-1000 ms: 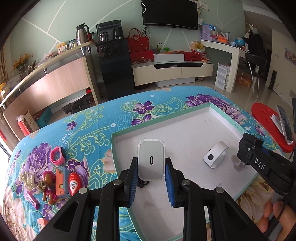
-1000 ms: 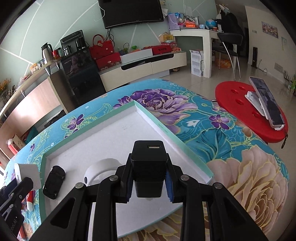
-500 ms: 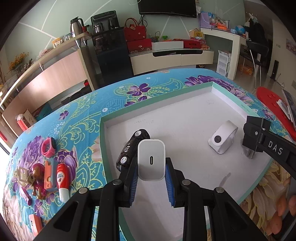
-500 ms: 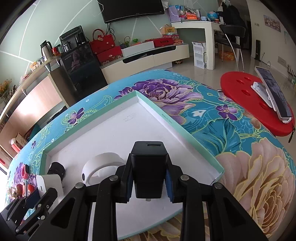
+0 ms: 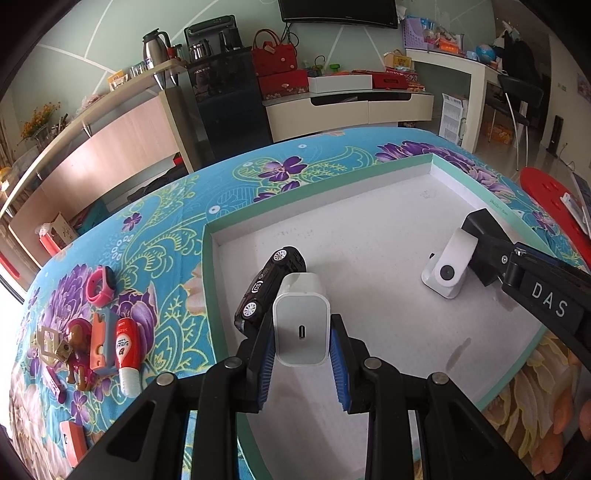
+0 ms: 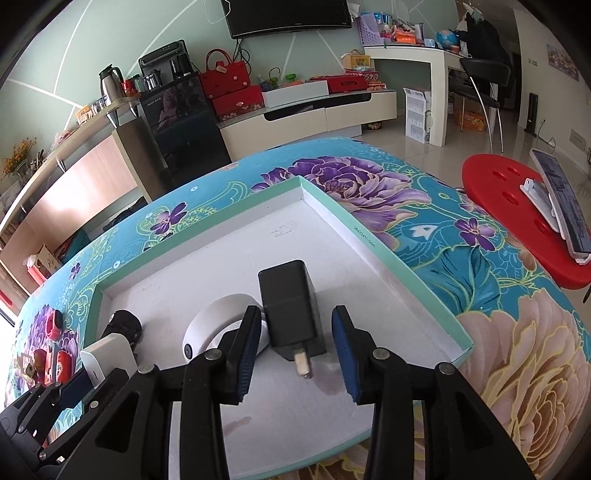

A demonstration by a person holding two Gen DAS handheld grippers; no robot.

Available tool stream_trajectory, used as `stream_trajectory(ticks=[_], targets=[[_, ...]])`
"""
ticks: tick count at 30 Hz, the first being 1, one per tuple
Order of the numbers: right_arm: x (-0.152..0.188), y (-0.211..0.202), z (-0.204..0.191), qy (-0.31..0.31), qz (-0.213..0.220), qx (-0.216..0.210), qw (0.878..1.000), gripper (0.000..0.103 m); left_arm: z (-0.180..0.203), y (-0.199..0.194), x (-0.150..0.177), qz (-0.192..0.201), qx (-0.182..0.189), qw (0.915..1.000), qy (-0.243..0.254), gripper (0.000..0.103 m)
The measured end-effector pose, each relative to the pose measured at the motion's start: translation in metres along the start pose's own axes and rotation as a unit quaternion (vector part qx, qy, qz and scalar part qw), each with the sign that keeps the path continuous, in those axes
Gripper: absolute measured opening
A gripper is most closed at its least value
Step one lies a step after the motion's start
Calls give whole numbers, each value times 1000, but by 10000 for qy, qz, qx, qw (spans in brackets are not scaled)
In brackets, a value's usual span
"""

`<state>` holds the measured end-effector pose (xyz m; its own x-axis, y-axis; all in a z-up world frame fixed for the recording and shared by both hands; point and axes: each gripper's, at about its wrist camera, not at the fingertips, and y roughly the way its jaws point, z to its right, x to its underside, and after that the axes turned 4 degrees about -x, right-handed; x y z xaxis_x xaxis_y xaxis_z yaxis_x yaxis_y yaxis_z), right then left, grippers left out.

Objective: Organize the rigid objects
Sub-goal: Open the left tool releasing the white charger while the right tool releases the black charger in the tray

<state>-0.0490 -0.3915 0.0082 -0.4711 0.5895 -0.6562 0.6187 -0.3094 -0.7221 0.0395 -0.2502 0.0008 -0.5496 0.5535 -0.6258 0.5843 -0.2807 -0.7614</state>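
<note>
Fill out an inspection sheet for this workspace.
Surface: floral tablecloth with a shallow white tray on it.
Job's things: white charger, black charger, toy car and white camera, all over or in the tray.
Clutter: pink watch, glue tube and small toys left of the tray.
Grippers: left gripper hugs the white charger, grip unclear; right gripper has just been opening, the black charger lying loose between its pads.
Cables: nothing seen on the table.
Surroundings: TV, red stool.
</note>
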Motion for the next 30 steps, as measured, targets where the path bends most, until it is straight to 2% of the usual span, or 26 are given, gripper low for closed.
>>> stream_trajectory(ticks=[1,2,3,4,6,10,16,18,24,25,26,27,30], targets=[[0,0,0,-15,-7,19,10000,41,0,-1,0,8,-1,10000,9,34],[0,0,-1,-21,-15,31,10000,42,0,-3,-1,23,-7,10000,9,42],[0,0,-1,-21,-22,35,10000,45,-1,-5,-1,42,-18,10000,5,54],[-1,-1,-1,-10,-21,39,10000,47,-2,-8,-1,75,-34,10000,-4,59],[-2,-3,-1,7,0,32,10000,60,-4,-13,-2,150,-40,9999,-8,60],[-4,-8,-4,5,80,-70,9999,60,-9,-21,-5,209,-81,9997,5,60],[-5,-10,-10,-70,113,-96,9999,60,-28,-35,-7,304,-167,9992,-205,67],[-6,-12,-13,-102,154,-120,9998,69,-36,-41,-8,379,-231,9986,-301,72],[-6,-17,-28,-335,226,-185,9990,73,-66,-49,-5,473,-554,9952,-660,86],[-6,-17,-31,-379,209,-192,9989,75,-72,-48,-4,449,-649,9942,-735,87],[-6,-16,-34,-429,187,-205,9987,84,-79,-47,-1,407,-734,9931,-821,88],[-6,-16,-38,-488,173,-231,9984,88,-85,-45,2,344,-808,9920,-910,88],[-4,-17,-51,-632,170,-355,9972,88,-102,-38,9,168,-965,9889,-1113,88]])
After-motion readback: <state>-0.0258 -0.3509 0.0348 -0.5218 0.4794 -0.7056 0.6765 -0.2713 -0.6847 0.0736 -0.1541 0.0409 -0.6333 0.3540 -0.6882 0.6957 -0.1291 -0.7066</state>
